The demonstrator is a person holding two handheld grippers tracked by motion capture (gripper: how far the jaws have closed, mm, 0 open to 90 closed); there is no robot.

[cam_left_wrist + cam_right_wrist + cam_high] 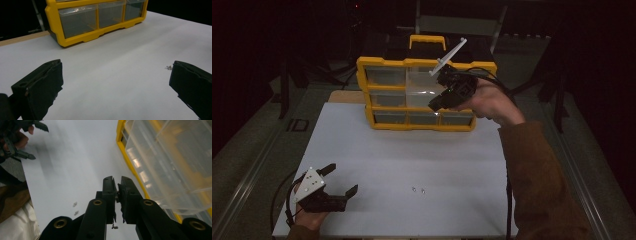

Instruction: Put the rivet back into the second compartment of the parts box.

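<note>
right gripper (117, 180) | looks pinched shut on a tiny screw (116, 198), up by the organizer (382, 63) at the surface's far edge | light, hard, slippery, so keep your squeeze mid-pad | left gripper (343, 178) wide open, near-left corner

Looks like a dark lab or workshop w/ a test setup, white board (412, 165) on a grey table (267, 145), yellow box of small clear drawers (422, 92), black stands & cables in back
</note>
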